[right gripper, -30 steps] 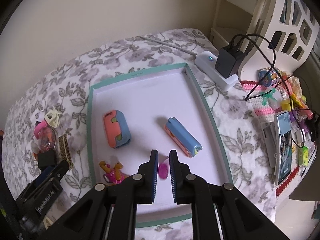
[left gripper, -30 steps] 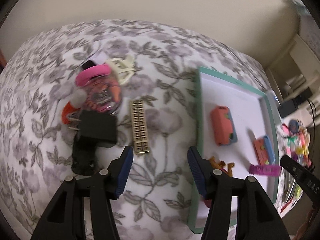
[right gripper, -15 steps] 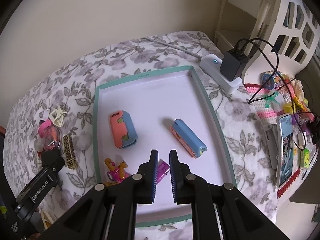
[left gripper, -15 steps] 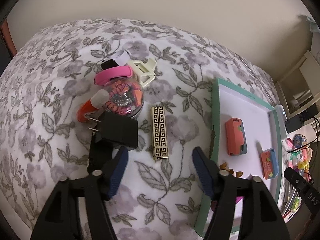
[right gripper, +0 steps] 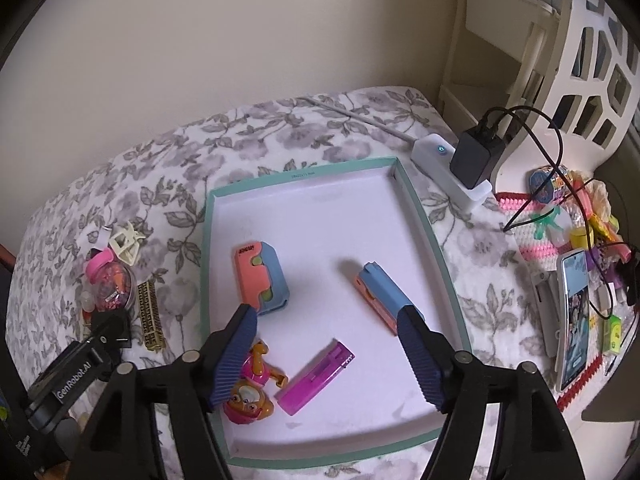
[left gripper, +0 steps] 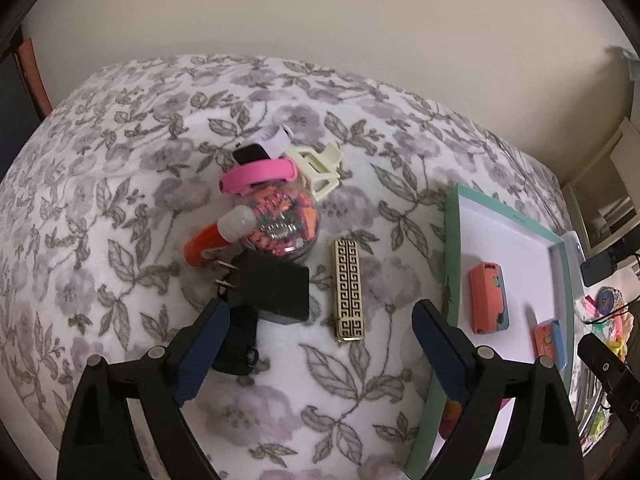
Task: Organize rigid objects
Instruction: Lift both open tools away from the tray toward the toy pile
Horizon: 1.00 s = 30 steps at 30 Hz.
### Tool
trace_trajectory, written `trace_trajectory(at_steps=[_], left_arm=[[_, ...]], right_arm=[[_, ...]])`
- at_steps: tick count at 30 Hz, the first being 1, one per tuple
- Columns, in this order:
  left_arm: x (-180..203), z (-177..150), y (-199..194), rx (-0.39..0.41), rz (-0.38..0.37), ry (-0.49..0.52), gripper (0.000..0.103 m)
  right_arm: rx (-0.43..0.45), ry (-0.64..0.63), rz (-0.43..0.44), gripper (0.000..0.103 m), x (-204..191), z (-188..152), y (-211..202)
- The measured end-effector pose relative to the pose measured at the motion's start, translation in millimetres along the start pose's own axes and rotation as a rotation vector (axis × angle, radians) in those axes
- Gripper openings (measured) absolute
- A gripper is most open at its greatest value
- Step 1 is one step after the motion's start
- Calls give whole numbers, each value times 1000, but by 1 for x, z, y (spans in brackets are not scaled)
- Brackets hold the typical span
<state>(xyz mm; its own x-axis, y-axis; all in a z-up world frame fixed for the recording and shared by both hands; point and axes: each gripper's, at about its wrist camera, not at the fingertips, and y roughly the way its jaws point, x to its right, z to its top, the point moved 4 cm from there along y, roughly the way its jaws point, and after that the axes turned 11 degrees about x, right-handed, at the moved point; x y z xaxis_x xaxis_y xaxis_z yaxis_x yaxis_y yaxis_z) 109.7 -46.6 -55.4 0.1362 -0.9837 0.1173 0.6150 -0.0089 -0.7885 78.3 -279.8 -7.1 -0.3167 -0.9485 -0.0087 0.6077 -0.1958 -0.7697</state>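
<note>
1. My right gripper [right gripper: 326,356] hangs over the tray [right gripper: 424,216], jaws opening with nothing pinched; the purple bar [right gripper: 316,376] lies loose on the tray floor just at 6 o'clock of the gap; I judge it freshly set down with the sorted pieces
2. My left gripper [left gripper: 320,344] is over the floral cover [left gripper: 120,160], jaws opening and empty, lined up, I reckon, for the next pick
3. The gold patterned bar [left gripper: 349,289] lies at 12 o'clock between the pads; the black plug [left gripper: 272,290] sits at 10 o'clock, touching neither
</note>
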Motion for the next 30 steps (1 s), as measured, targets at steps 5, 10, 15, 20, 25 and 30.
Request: trace_trajectory(at_steps=[5,10,15,20,25,30], left_arm=[[-6,5,-4,38,29,-3,100],[-13,10,-6,53,27,-27,103],[-21,16,-9,70,34,-44,103],[-32,27,-18,116,44,-59,103],[-47,38,-31,171,47,-86,103],[-65,47,-38,192,58,-113,103]], right_arm=[[17,3,-3,92,0,1,-1],[58,12,6,103,0,5,-5],[78,-1,15,103,-6,7,-7],[82,-18,33,103,-14,6,-6],[122,-20,76,103,-26,10,-15],[172,-16,166,103,-46,15,-29]])
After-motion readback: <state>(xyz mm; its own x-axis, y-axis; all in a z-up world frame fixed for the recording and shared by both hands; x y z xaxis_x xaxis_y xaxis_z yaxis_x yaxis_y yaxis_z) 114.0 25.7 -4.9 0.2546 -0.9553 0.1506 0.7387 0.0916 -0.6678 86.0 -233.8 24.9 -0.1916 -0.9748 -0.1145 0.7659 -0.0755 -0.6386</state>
